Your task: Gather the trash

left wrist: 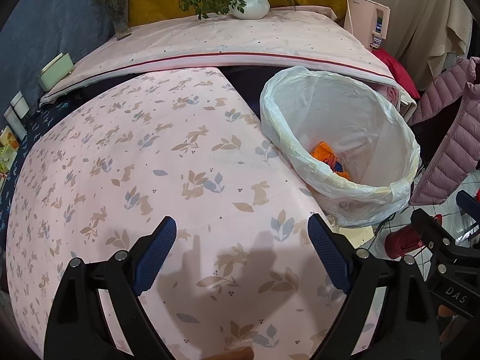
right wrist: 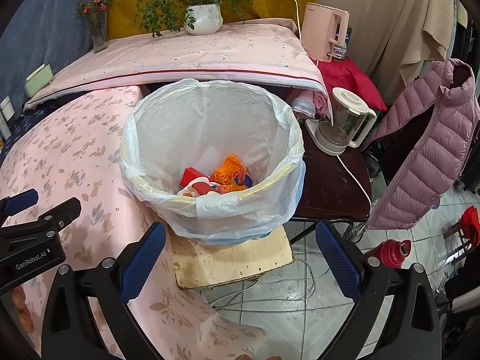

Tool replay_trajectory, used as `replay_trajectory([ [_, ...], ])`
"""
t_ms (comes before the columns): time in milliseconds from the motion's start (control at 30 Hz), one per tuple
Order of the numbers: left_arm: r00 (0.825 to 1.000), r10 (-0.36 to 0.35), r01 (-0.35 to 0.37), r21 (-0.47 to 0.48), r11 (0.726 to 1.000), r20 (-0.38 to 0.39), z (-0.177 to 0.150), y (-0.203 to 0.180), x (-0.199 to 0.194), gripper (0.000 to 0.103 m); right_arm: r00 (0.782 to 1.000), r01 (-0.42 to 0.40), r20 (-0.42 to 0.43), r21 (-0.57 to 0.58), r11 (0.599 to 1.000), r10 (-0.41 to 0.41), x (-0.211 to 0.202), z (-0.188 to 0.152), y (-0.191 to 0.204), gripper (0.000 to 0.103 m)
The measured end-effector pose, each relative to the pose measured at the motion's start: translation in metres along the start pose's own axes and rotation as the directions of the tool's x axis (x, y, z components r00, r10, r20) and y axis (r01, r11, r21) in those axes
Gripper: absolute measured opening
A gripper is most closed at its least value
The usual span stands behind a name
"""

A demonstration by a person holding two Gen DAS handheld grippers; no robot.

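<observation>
Landmark = the lined bin [right wrist: 210, 150]; everything placed rel. to it.

Far left of the bin: desk [left wrist: 120, 165] under the pink rabbit-print cloth. In the left wrist view it looks bare, no loose trash that I can spot. My left gripper [left wrist: 241, 252] hangs over that cloth, jaws wide apart, nothing between them, only their shadow on the fabric. From there the bin sits up and to the right, just off the desk's right edge.

At the bin: it stands on a stained pale board [right wrist: 234, 261], touching or nearly touching the desk edge; can't tell which. Trash already inside at the bottom: orange wrapper [right wrist: 231, 171], a red packet [right wrist: 192, 177] beside it, white bits in front.

My right gripper [right wrist: 240, 258] is jaws apart too, empty, pointing down at the board just below the bin's near rim. So the right hand is the nearer one to the bin, mouth straight ahead and slightly up; left is nearer the desk surface. The bin mouth is round, no real long axis to line up with.

Right of the bin: kettle [right wrist: 345, 126] on a dark stool, pink puffer jacket [right wrist: 420, 156], red flask [right wrist: 393, 252] low down.

Hard to see: the bin's bottom is partly cut off by its near rim; the desk's near edge is hidden behind my own jaws; the floor has thin cables. My guess: collecting is mostly done, unless trash lies out of frame.
</observation>
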State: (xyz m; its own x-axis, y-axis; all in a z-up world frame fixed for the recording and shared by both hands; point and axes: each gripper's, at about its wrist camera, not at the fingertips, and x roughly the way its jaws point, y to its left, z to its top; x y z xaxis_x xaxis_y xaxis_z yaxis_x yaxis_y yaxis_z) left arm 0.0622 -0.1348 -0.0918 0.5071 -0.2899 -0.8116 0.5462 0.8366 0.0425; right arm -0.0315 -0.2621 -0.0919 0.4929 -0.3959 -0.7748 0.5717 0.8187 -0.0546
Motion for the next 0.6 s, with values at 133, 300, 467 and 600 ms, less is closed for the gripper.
replay_trajectory([
  [133,1.000,0.000,0.000,0.001,1.000,0.000,-0.0005,-0.0004,-0.0003,0.085,1.000,0.000,-0.005,0.001,1.000,0.000,0.0011,-0.0014,0.0008,0.096],
  [300,1.000,0.005,-0.005,-0.003,1.000,-0.001,-0.0014,-0.0009,0.0002,0.085,1.000,0.002,-0.005,0.001,1.000,-0.002,0.0012,-0.0021,0.0006,0.096],
  [467,1.000,0.004,-0.004,-0.003,1.000,0.001,-0.0013,-0.0005,0.0002,0.085,1.000,0.000,-0.006,0.000,1.000,0.000,0.0014,-0.0019,0.0001,0.096],
  [600,1.000,0.003,-0.003,-0.005,1.000,0.008,0.0001,0.0000,-0.0019,0.085,1.000,0.000,-0.004,-0.001,1.000,0.000,0.0014,-0.0019,0.0002,0.096],
])
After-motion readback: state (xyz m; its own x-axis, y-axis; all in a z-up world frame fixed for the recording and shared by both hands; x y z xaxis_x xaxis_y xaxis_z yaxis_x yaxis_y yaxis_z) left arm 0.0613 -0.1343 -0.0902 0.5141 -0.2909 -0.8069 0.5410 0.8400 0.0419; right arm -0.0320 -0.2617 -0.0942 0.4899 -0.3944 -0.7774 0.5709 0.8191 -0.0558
